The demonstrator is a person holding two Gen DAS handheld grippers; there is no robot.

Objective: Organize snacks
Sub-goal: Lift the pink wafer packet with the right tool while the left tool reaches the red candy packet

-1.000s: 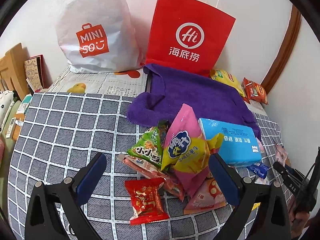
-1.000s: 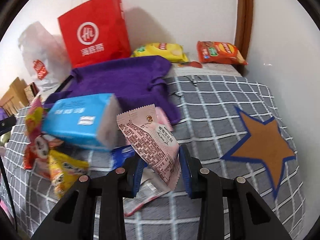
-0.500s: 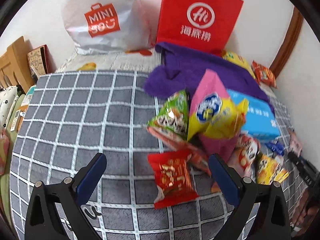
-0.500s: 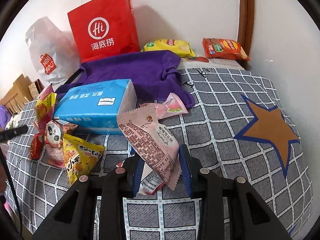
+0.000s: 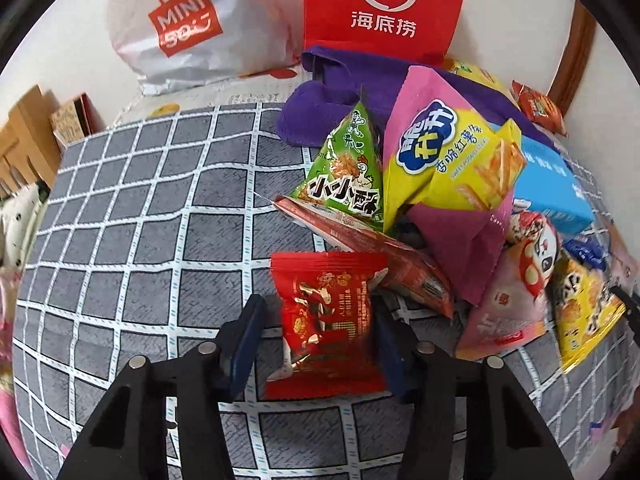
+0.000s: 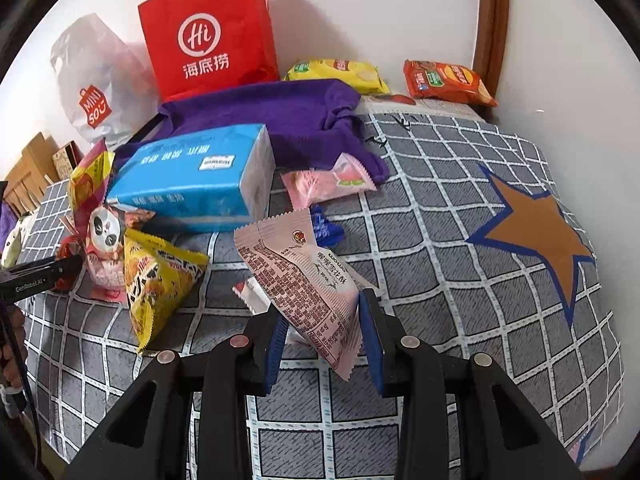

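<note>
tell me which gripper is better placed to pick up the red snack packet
Left. The left gripper already straddles the red snack packet, jaws closing; the right gripper is shut on a pink snack packet.

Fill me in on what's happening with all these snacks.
A person is sorting snack packets on a grey checked bedspread with two handheld grippers. The left gripper is closing around a small red foil packet lying beside the pile. The right gripper is shut on a pale pink printed packet, holding it above the spread.
</note>
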